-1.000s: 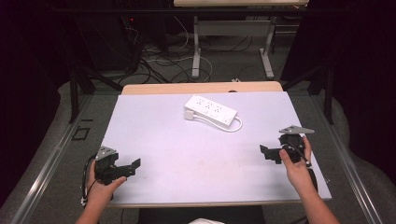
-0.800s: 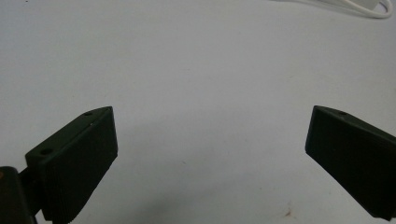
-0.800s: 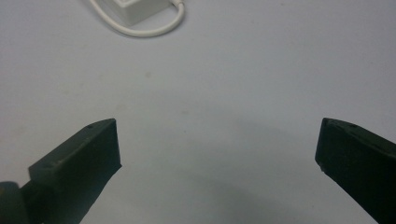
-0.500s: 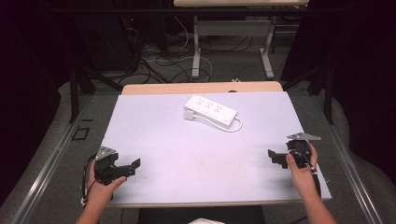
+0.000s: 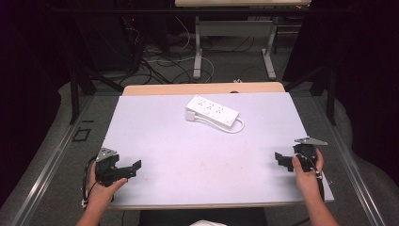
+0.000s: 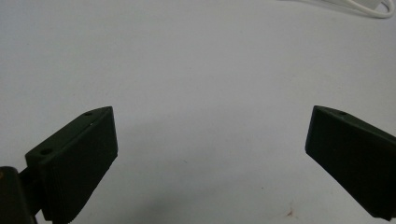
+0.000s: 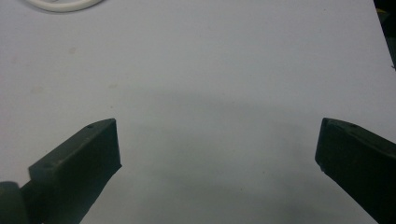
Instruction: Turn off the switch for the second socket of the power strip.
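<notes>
A white power strip (image 5: 211,110) with its coiled white cable (image 5: 237,126) lies at the far middle of the pale table (image 5: 188,155). Near the front left corner, a hand holds my left gripper (image 5: 133,167) just above the surface. In the left gripper view its jaws stand wide apart over bare table, and it (image 6: 210,135) is open and empty. My right gripper (image 5: 282,159) sits near the front right edge, held by the other hand. It (image 7: 217,144) is open too, with nothing between the jaws. A loop of cable (image 7: 60,4) shows at the top left of the right gripper view.
A wooden strip (image 5: 202,88) borders the table's far edge. Beyond it are metal desk legs (image 5: 197,47) and tangled cables (image 5: 160,66) on the floor. A metal rail (image 5: 47,165) runs along the left side.
My right gripper has moved toward the near right edge of the table and a little lower. The left gripper and the power strip have stayed put.
</notes>
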Available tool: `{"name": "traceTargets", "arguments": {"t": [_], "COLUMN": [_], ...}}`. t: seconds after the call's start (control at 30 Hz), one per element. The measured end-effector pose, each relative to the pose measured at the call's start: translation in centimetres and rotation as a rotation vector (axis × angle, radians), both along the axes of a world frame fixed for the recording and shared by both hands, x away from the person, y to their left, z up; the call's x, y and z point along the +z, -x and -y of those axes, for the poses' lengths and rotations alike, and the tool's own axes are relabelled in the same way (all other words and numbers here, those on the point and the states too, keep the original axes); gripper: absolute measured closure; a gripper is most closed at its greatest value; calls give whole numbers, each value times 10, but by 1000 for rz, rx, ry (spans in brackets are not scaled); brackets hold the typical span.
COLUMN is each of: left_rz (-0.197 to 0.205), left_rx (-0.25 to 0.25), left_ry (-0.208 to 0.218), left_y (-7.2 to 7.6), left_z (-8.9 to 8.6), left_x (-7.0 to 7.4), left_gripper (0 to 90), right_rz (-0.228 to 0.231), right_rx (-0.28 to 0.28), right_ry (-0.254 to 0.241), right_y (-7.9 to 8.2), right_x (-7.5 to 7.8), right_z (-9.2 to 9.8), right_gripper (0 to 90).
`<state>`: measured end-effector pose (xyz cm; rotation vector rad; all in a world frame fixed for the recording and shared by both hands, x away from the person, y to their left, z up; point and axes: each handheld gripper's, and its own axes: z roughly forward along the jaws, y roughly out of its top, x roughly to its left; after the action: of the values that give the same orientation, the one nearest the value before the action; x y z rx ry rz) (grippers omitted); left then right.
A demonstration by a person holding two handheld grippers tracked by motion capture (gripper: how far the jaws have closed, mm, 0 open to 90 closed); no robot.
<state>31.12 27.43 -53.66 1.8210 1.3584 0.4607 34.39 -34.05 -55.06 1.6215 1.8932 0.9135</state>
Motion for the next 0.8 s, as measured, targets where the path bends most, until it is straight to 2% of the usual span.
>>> {"name": "traceTargets", "arguments": {"t": [0.37,0.8], "left_rz": [-1,-5], "left_rx": [-1,-5], "left_ry": [0,3], "left_y": [0,-1], "left_z": [0,-1], "left_x": [0,0], "left_gripper": [20,21], "right_rz": [-28,-36], "right_rx": [-9,-11], "right_ry": [-9,-18], "right_y": [1,0], "right_x": [-8,-10], "right_z": [-1,4], "right_gripper": [0,0]}}
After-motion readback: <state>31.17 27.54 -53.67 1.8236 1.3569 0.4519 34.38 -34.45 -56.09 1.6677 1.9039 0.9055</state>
